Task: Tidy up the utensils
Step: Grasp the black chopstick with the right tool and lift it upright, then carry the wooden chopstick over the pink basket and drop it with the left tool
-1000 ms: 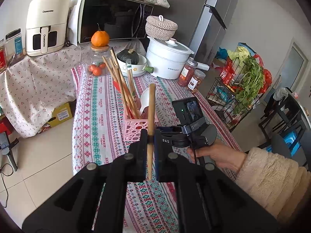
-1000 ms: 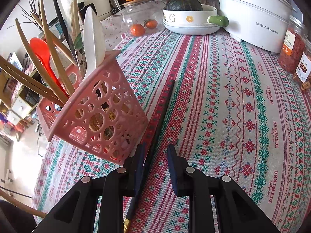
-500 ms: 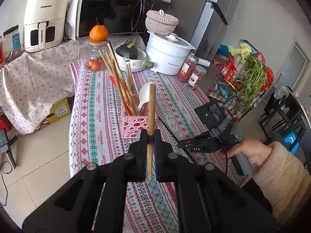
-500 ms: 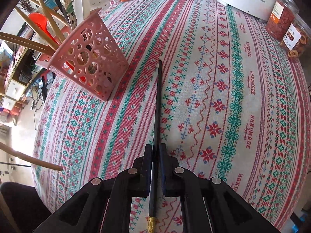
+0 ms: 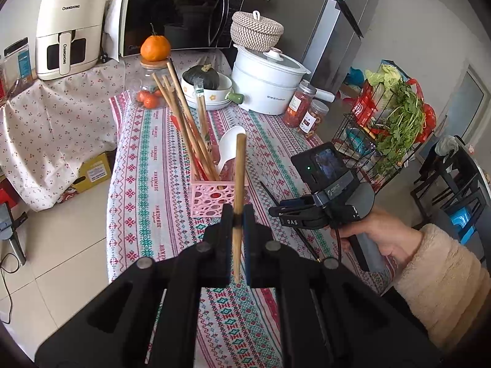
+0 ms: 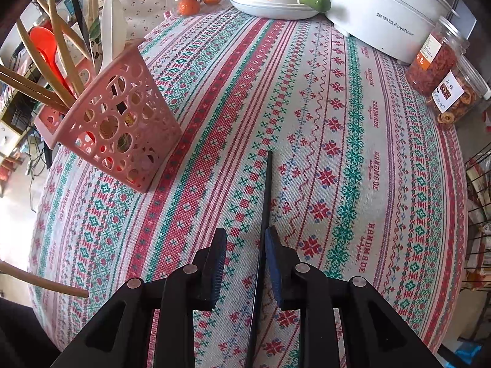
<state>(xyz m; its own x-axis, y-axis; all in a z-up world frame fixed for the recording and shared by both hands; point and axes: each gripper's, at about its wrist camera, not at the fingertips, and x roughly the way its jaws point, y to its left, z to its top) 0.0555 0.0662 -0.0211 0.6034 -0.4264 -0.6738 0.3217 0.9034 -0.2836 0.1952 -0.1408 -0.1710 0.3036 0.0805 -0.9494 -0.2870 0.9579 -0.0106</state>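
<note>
My left gripper (image 5: 235, 224) is shut on a wooden chopstick (image 5: 238, 190) and holds it upright above the table, in front of the pink perforated utensil basket (image 5: 211, 197). The basket (image 6: 119, 128) holds several wooden chopsticks, a white spoon (image 6: 111, 27) and a red spoon. A black chopstick (image 6: 264, 202) lies on the patterned tablecloth. My right gripper (image 6: 245, 245) is open around it, the right finger close beside it. The right gripper also shows in the left wrist view (image 5: 276, 211).
At the far end of the table stand a white electric pot (image 5: 264, 82), a bowl with a squash (image 5: 205, 87), a jar with an orange on top (image 5: 150, 82) and two spice jars (image 6: 442, 70). A wire vegetable rack (image 5: 383, 141) stands to the right.
My right gripper was shut on the black chopstick half a second ago; its jaws have opened and the chopstick lies on the cloth. The left gripper has held still with the wooden chopstick.
</note>
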